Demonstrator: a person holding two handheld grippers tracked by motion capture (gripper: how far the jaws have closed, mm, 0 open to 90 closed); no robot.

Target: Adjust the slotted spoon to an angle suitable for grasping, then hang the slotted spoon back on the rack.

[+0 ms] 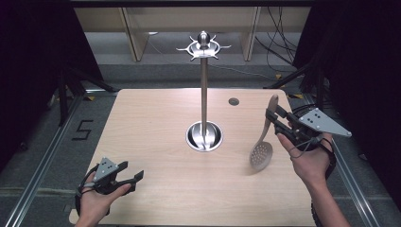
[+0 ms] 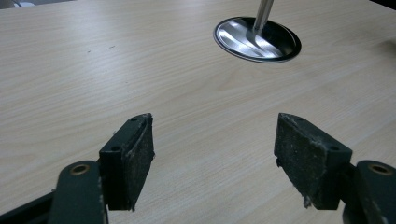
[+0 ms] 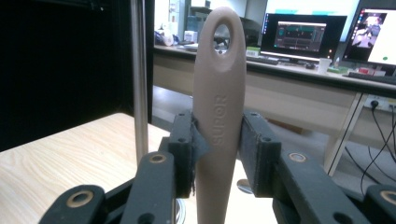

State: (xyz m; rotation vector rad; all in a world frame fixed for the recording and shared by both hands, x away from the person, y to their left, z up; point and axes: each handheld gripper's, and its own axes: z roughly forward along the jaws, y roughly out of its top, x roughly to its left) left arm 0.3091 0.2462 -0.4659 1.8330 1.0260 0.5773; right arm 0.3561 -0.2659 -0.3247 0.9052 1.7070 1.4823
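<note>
Right claw (image 1: 273,115) clamps the slotted spoon (image 1: 261,152) by its handle, bowl hanging over the worktop (image 1: 156,118), hook stand (image 1: 204,94) to its left; left claw (image 1: 134,176) wide, empty.

1. Light wood-grain table (image 1: 156,137), small round grommet hole (image 1: 233,101) near far edge.
2. Floor (image 1: 42,142) grey, w/ metal rails (image 1: 45,161) running along both sides of table; a black "5" mark (image 1: 82,129) on floor at left.
3. Black curtains (image 1: 33,56) hang left & right; black tripod legs (image 1: 71,82) at their feet.
4. Behind table: pale wooden bench frame (image 1: 135,33), cables (image 1: 276,42) trailing on floor at right.
5. Right gripper view: long desk (image 3: 299,88) w/ lit monitors (image 3: 302,33), misc. small items on top, cables (image 3: 380,135) hanging at its right end. Room evenly lit.
</note>
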